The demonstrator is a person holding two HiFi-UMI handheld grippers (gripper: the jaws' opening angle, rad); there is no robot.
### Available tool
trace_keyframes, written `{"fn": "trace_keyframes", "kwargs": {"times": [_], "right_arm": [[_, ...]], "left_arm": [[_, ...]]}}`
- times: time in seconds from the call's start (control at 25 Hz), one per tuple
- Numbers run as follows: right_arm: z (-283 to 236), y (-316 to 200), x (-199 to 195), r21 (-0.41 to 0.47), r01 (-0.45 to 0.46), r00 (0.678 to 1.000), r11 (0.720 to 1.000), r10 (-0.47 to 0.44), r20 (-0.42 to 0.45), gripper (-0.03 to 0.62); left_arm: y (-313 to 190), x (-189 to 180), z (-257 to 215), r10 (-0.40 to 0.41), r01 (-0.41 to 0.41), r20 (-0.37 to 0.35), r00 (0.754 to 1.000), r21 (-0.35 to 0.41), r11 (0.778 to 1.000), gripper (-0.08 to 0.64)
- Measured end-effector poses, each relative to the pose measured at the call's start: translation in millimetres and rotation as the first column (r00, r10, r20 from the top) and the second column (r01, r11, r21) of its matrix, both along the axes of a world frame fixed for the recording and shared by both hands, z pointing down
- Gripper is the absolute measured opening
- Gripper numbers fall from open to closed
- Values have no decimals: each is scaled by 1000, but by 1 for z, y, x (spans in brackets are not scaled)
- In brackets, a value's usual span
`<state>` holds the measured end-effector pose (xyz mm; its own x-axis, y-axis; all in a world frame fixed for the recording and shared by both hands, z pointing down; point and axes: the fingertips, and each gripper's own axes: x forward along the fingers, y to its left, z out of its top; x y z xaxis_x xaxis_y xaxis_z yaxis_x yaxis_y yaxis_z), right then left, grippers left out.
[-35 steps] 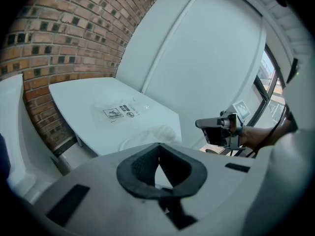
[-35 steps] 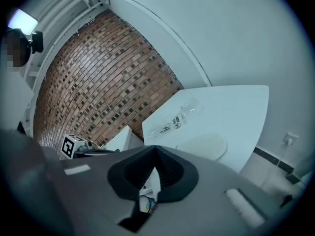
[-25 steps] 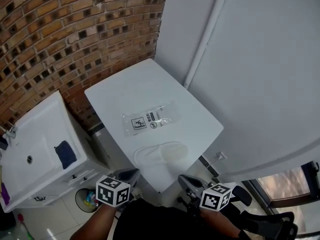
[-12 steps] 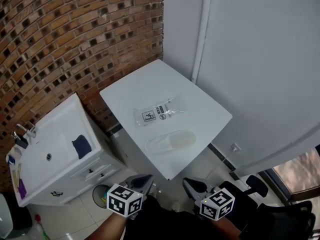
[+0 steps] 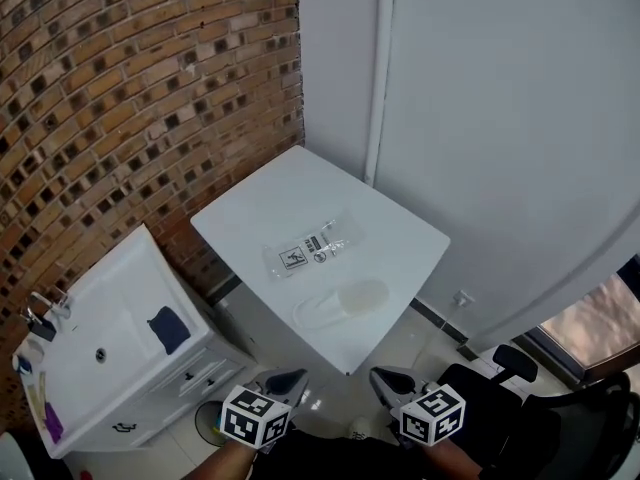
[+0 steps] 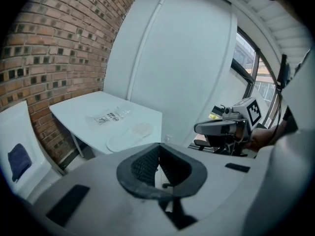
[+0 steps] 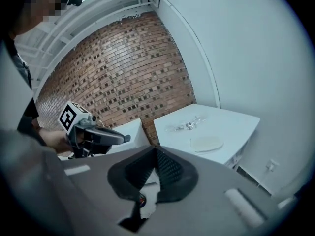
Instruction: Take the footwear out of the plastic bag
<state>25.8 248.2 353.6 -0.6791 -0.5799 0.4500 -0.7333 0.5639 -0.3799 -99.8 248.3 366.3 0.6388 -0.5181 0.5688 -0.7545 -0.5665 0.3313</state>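
Note:
A white slipper [image 5: 341, 302] lies flat on the white table [image 5: 400, 230] near its front edge; it also shows in the left gripper view as a slipper [image 6: 129, 134] and in the right gripper view as a slipper [image 7: 206, 143]. Behind it lies a clear plastic bag [image 5: 309, 249] with printed labels, flat and empty-looking; the bag [image 6: 109, 116] and the bag [image 7: 186, 125] show in both gripper views. My left gripper [image 5: 287, 382] and right gripper [image 5: 385, 379] hang low in front of the table, well short of it, both shut and empty.
A white cabinet with a sink [image 5: 100, 351] and a dark blue cloth [image 5: 168, 329] stands left of the table against the brick wall [image 5: 120, 118]. A bin [image 5: 210, 420] sits on the tiled floor. A black office chair [image 5: 520, 398] is at the lower right. White wall panels stand behind.
The view has pulled back and up, so table, slipper and bag look smaller and farther. Both grippers sit lower in the picture, farther from the table. Slipper and bag lie unmoved.

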Motion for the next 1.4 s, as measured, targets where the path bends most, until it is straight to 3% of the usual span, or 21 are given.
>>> {"fn": "trace_keyframes", "kwargs": {"times": [0.2, 0.44, 0.96, 1.4], "right_arm": [[11, -9, -19, -18, -73, 997, 997, 73, -16, 2], [6, -12, -44, 4, -94, 995, 996, 94, -36, 2], [5, -12, -43, -4, -94, 995, 996, 94, -41, 2], [14, -7, -50, -25, -71, 996, 997, 70, -55, 2]], "left_arm": [[-18, -25, 7, 30, -30, 3, 1000, -5, 1000, 7], [-26, -41, 5, 68, -68, -12, 998, 9, 998, 8], [-22, -29, 7, 94, -94, -25, 995, 11, 995, 8], [-24, -43, -3, 56, -55, -42, 998, 23, 998, 8]]}}
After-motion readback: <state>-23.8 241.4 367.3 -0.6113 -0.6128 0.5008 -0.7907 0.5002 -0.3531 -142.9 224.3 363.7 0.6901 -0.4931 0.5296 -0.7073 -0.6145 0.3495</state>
